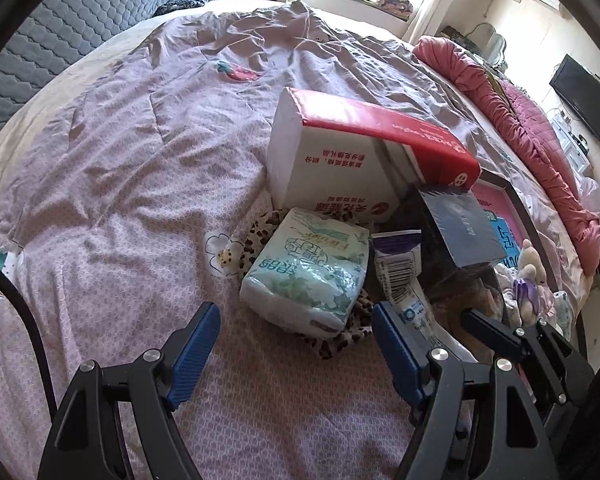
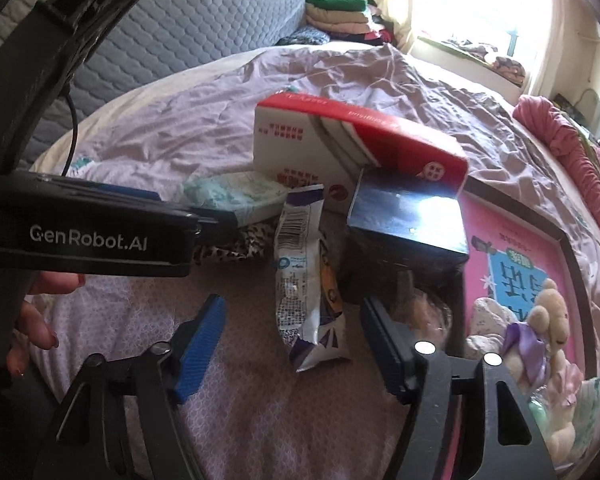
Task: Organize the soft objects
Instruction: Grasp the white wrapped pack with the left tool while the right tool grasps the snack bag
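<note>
Both the left gripper [image 1: 296, 344] and right gripper [image 2: 292, 344] are held spread and empty over the bed [image 1: 140, 168], the green tissue pack [image 1: 308, 268] lying mid-bed on leopard cloth [image 1: 340, 340]; the cloth could be snagged with it.

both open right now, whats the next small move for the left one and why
Probably ease the left hand-held gripper forward around the pale green tissue pack and close: the jaws stand open just short of it, and the pack lies free atop the leopard-print cloth.
</note>
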A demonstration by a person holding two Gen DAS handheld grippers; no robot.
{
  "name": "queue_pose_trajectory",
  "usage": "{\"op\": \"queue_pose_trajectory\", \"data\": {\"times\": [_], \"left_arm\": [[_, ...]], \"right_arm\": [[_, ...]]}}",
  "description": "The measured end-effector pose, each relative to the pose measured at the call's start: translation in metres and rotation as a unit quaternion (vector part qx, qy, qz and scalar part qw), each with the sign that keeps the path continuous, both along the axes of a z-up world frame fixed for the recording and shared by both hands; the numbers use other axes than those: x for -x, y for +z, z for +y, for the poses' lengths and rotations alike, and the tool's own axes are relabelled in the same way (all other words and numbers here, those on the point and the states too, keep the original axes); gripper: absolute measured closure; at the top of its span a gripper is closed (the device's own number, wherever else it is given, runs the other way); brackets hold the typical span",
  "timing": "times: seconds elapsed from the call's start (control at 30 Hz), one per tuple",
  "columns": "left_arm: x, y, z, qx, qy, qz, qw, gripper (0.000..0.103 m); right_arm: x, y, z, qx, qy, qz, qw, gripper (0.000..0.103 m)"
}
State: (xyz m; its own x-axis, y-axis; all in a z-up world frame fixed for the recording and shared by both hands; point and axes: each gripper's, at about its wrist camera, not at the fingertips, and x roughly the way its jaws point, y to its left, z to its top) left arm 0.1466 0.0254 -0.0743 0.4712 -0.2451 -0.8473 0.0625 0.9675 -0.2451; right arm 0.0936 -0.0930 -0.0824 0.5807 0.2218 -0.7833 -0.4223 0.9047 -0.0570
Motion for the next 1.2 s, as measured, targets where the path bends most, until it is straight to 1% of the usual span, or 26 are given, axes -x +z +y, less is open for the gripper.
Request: {"op": "queue_pose_trajectory", "data": {"times": [0.07, 0.17, 0.23, 0.27, 0.43, 0.57, 0.67, 0.7, 0.83, 0.9, 1.0, 1.13, 1.2], "left_arm": [[-0.002, -0.002, 0.001, 0.003, 0.005, 0.002, 1.0000, 0.026], [-0.006, -0.005, 0.004, 0.005, 0.010, 0.004, 0.9999, 0.026], [-0.009, -0.007, 0.006, 0.009, 0.011, 0.005, 0.9999, 0.026], [-0.011, -0.009, 0.007, 0.012, 0.012, 0.006, 0.9998, 0.026], [-0.019, -0.011, 0.007, 0.022, 0.009, 0.004, 0.9997, 0.026], [-0.026, -0.013, 0.005, 0.027, -0.001, 0.002, 0.9996, 0.028], [-0.028, -0.014, 0.004, 0.037, -0.006, 0.000, 0.9993, 0.038], [-0.029, -0.015, 0.004, 0.042, -0.008, 0.001, 0.9991, 0.044], [-0.029, -0.016, 0.005, 0.054, -0.009, -0.001, 0.9985, 0.049], [-0.026, -0.012, 0.007, 0.063, -0.010, -0.005, 0.9980, 0.050], [-0.020, -0.006, 0.009, 0.062, -0.011, -0.014, 0.9979, 0.050], [-0.009, 0.006, 0.013, 0.063, -0.008, -0.027, 0.9976, 0.050], [-0.004, 0.011, 0.015, 0.060, -0.007, -0.033, 0.9976, 0.050]], "right_arm": [[-0.004, -0.005, 0.003, 0.008, 0.004, 0.002, 1.000, 0.041], [-0.009, -0.011, 0.005, 0.015, 0.003, 0.006, 1.000, 0.049], [-0.012, -0.013, 0.005, 0.019, 0.000, 0.003, 1.000, 0.051], [-0.014, -0.014, 0.005, 0.020, -0.001, 0.004, 1.000, 0.054], [-0.026, -0.024, 0.005, 0.023, -0.007, 0.024, 0.999, 0.061], [-0.029, -0.025, 0.007, 0.020, -0.004, 0.027, 0.999, 0.063], [-0.030, -0.025, 0.005, 0.014, -0.003, 0.027, 1.000, 0.063], [-0.030, -0.025, 0.004, 0.011, -0.003, 0.028, 1.000, 0.063], [-0.027, -0.018, -0.004, -0.028, -0.004, 0.027, 0.999, 0.064], [-0.024, -0.014, -0.006, -0.041, 0.000, 0.027, 0.999, 0.065], [-0.021, -0.009, -0.011, -0.065, 0.005, 0.033, 0.997, 0.065], [-0.012, -0.003, -0.016, -0.075, 0.006, 0.034, 0.997, 0.065], [-0.009, 0.001, -0.020, -0.088, 0.003, 0.033, 0.996, 0.065]]}}
